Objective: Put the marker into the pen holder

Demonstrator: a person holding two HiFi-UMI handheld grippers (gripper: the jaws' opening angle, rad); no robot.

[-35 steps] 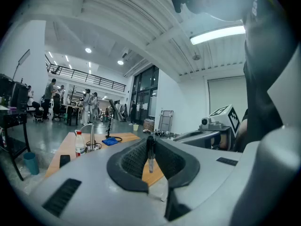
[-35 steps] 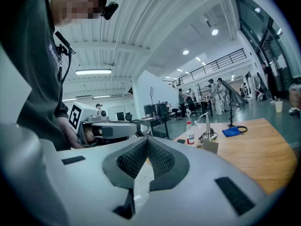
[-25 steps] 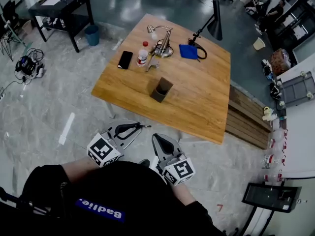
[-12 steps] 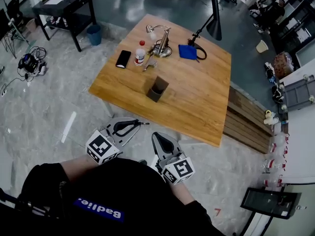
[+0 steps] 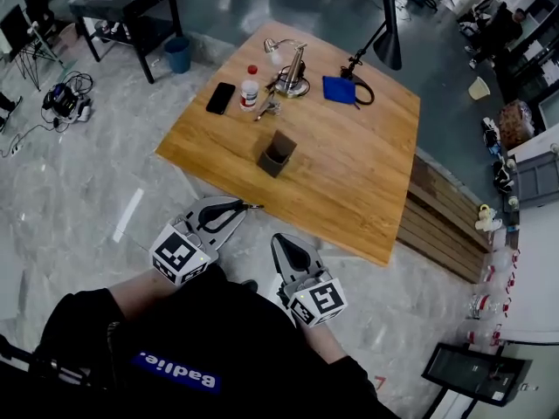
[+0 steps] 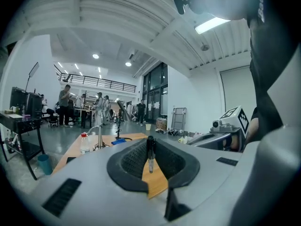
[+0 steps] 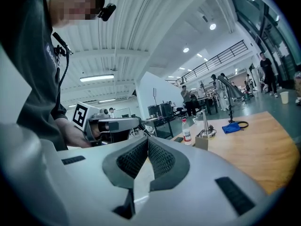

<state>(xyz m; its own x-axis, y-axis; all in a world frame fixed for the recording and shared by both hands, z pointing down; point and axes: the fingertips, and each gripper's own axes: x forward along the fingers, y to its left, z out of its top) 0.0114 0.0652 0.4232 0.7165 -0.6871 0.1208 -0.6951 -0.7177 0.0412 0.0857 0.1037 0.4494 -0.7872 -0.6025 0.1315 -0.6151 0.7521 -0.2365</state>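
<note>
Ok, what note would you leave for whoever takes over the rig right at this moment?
Left gripper: shut on the marker.
Right gripper: shut, empty.
Both are over the floor, short of the wooden table.
Pen holder: upright on the table, apart from both grippers.
Done: marker is in hand.
Left: carry it to the pen holder and drop it in.

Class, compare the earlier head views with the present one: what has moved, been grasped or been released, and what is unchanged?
The left gripper, shut on the thin black marker, has edged slightly forward toward the wooden table. Nothing was grasped or released. The right gripper remains shut and empty; the dark square pen holder stands in the same spot on the table.
</note>
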